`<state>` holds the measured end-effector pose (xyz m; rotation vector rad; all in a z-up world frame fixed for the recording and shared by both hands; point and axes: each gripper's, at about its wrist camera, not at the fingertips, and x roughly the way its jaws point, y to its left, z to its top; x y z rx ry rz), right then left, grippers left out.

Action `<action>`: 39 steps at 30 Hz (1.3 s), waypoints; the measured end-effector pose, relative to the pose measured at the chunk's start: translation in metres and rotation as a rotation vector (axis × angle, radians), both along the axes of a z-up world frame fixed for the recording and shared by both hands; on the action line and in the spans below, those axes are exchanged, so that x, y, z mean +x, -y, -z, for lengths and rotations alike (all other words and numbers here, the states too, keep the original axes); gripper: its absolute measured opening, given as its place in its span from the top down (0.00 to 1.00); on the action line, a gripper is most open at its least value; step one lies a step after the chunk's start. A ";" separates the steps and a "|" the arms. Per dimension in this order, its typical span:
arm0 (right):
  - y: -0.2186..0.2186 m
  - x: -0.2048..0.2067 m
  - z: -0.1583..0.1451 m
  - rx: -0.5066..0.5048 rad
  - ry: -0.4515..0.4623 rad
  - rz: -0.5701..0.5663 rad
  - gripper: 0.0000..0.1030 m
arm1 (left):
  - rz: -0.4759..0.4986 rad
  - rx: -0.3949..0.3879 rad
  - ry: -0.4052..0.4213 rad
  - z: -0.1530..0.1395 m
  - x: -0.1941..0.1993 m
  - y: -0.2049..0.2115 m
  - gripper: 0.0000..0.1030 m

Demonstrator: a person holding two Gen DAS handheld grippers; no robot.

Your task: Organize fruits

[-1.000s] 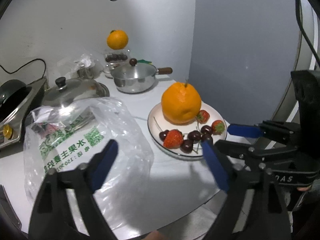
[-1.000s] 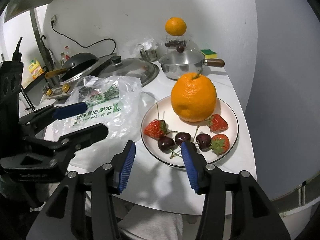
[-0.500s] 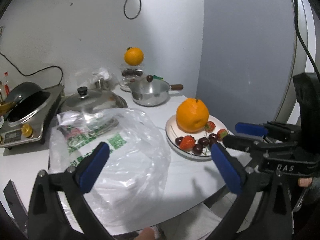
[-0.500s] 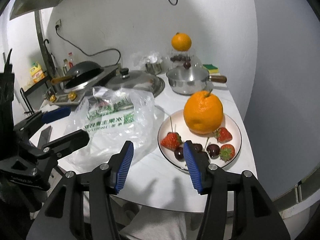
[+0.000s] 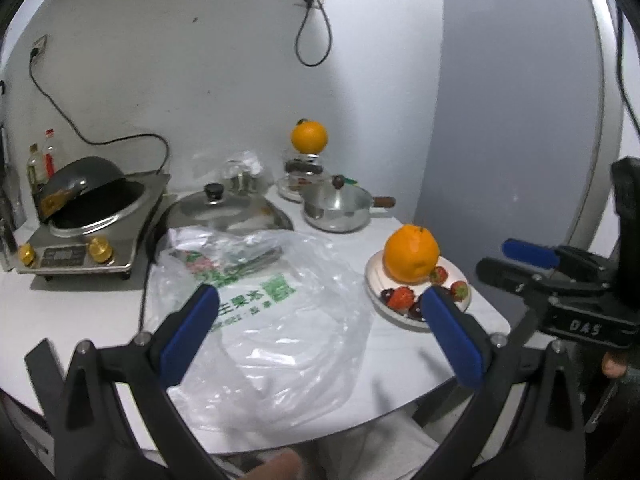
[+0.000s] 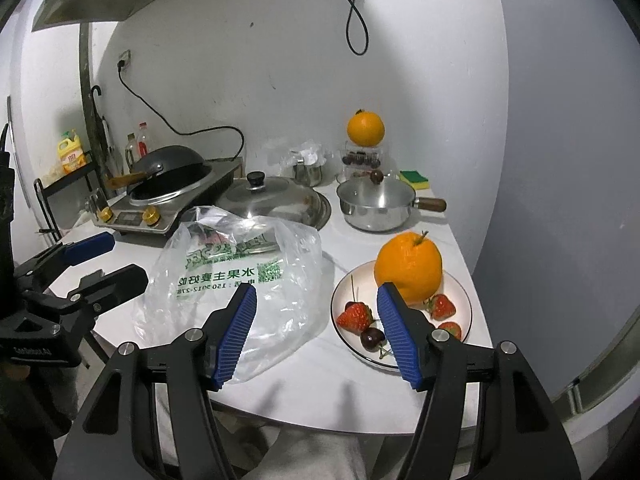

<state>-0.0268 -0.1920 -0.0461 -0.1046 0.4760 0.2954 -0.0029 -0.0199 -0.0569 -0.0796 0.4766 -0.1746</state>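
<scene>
Currently, the left gripper (image 5: pixel 316 320) is held fully spread and empty above the plastic bag (image 5: pixel 276 320); the right gripper's (image 6: pixel 316 320) jaws are opening, nothing between. Fruits are seen on the plate (image 6: pixel 464 292).

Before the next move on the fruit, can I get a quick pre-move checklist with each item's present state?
1. Left tongs empty, wide open: ok.
2. Right tongs empty, jaws opening: ok.
3. Plate fully on the table: ok.
4. Large orange resting on the plate, beside strawberries and cherries: ok.
5. Plastic bag lying left of the plate, apart from its rim: ok.
6. Whether fruit remains in the bag: cannot tell.
</scene>
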 end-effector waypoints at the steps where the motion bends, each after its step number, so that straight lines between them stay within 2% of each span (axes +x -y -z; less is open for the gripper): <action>1: -0.003 -0.004 -0.003 -0.011 0.013 0.005 0.36 | -0.018 0.007 0.002 -0.001 -0.002 -0.002 0.01; 6: -0.011 -0.019 -0.019 -0.015 0.073 0.031 0.29 | -0.066 0.020 0.026 -0.007 -0.015 -0.011 0.01; 10: -0.013 -0.033 -0.031 -0.001 0.120 0.048 0.28 | -0.107 0.033 0.050 -0.016 -0.023 -0.019 0.01; 13: -0.015 -0.041 -0.039 -0.005 0.145 0.052 0.28 | -0.101 0.019 0.080 -0.028 -0.033 -0.025 0.01; 25: -0.014 -0.070 -0.065 0.006 0.240 0.071 0.28 | -0.144 0.055 0.155 -0.063 -0.064 -0.027 0.01; 32: -0.006 -0.079 -0.069 0.030 0.261 0.082 0.28 | -0.140 0.072 0.165 -0.071 -0.073 -0.021 0.01; 39: 0.000 -0.083 -0.069 0.029 0.262 0.084 0.28 | -0.135 0.058 0.170 -0.073 -0.074 -0.014 0.01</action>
